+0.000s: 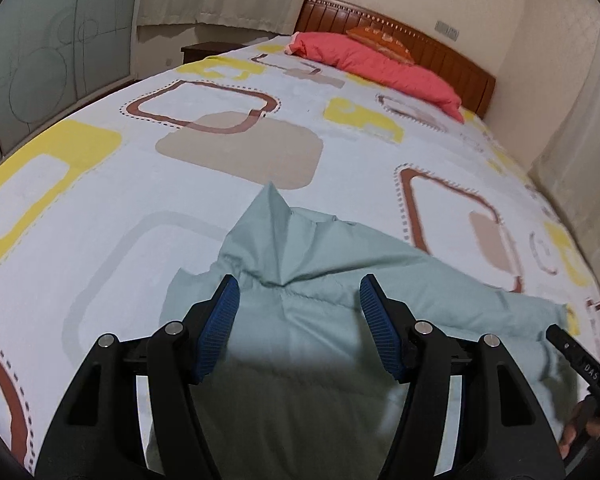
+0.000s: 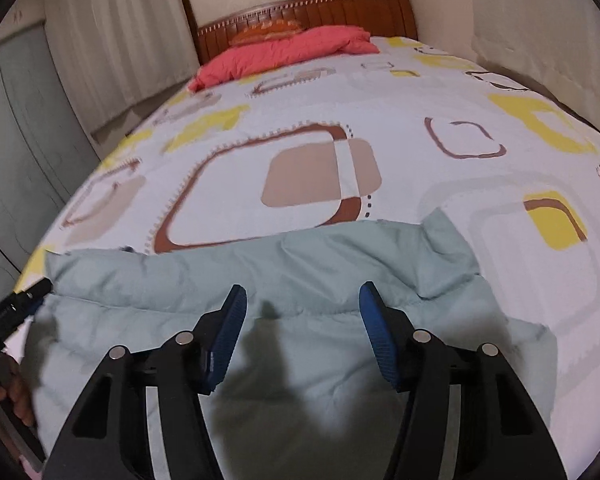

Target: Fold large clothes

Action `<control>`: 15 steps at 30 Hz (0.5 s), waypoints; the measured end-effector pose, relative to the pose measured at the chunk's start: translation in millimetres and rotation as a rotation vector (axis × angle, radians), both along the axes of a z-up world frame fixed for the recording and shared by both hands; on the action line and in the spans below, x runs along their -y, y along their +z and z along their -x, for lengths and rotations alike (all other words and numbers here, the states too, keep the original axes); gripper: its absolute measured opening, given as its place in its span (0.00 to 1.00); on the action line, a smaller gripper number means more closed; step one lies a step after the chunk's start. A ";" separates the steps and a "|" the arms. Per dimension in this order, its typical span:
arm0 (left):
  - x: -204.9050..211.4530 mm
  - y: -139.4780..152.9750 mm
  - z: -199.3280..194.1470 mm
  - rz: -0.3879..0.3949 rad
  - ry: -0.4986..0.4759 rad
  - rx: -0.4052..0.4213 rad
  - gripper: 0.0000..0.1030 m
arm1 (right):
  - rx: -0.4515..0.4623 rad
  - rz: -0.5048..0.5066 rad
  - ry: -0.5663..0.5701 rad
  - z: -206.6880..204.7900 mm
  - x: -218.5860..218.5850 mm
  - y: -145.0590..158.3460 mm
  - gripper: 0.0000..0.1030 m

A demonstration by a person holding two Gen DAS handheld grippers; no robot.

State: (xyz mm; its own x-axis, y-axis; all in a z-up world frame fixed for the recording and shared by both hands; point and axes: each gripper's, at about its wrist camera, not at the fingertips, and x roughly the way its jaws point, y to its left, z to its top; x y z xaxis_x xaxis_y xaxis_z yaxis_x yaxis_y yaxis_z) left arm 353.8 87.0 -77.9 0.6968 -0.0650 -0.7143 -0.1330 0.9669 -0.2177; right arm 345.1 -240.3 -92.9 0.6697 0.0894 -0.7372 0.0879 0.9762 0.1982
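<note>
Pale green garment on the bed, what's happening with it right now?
A person holds a gripper in each hand over the pale green padded garment, which lies rumpled on the patterned bedspread. The left gripper and right gripper are both open, with nothing pinched. A pink quilt lies by the headboard.

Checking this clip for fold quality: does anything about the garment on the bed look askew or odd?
Yes. The pale green padded garment lies rumpled, and one corner stands up in a peak instead of lying flat on the patterned bedsheet. Both grippers are open above it, holding nothing.
</note>
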 end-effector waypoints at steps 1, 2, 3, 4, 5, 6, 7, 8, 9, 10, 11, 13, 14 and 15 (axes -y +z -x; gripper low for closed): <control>1.6 -6.6 -5.3 -0.015 0.003 -0.017 0.61 | -0.020 0.015 -0.002 -4.8 -1.0 -6.1 0.57; 2.2 -12.2 -8.6 -0.022 0.002 -0.032 0.61 | -0.055 0.030 -0.004 -10.6 -1.6 -15.9 0.57; 2.8 -17.9 -11.1 -0.021 -0.001 -0.044 0.61 | -0.080 0.032 0.001 -14.9 -1.4 -24.3 0.57; 3.4 -24.3 -14.1 -0.014 -0.005 -0.055 0.61 | -0.087 0.020 0.003 -16.8 0.2 -31.7 0.57; 4.3 -28.6 -16.2 -0.013 -0.006 -0.060 0.61 | -0.083 0.014 0.000 -16.8 1.5 -33.6 0.57; 5.1 -30.0 -17.2 -0.018 -0.006 -0.062 0.61 | -0.083 0.015 -0.002 -17.0 1.7 -33.8 0.57; 7.3 -29.1 -18.0 -0.032 -0.006 -0.067 0.61 | -0.084 0.021 -0.002 -16.8 1.4 -32.5 0.57; 8.6 -26.4 -17.2 -0.043 -0.006 -0.069 0.61 | -0.085 0.022 -0.002 -15.9 1.3 -31.2 0.57; 9.1 -23.5 -15.3 -0.046 -0.008 -0.067 0.61 | -0.082 0.017 -0.004 -13.6 3.4 -27.4 0.57; 8.5 -17.2 -10.6 -0.037 -0.016 -0.050 0.61 | -0.064 0.005 -0.015 -9.6 8.1 -21.4 0.57; 6.8 -10.1 -4.7 -0.023 -0.021 -0.020 0.61 | -0.040 -0.003 -0.036 -5.6 13.9 -14.9 0.57; 3.5 -1.2 1.7 -0.015 -0.020 0.028 0.61 | -0.010 0.004 -0.086 1.0 27.7 -7.6 0.57; 2.9 -0.6 1.7 -0.011 -0.025 0.037 0.61 | -0.016 0.016 -0.108 0.8 33.9 -8.8 0.57; 3.3 -2.6 -0.7 -0.013 -0.027 0.028 0.61 | -0.030 0.023 -0.118 0.3 38.1 -12.5 0.57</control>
State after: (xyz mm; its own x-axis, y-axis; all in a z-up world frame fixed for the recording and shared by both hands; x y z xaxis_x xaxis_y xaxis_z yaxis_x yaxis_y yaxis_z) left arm 354.5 83.8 -80.5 0.7146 -0.0754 -0.6955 -0.1003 0.9729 -0.2085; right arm 344.8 -278.4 -105.3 0.6518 -0.0062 -0.7583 0.2086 0.9629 0.1714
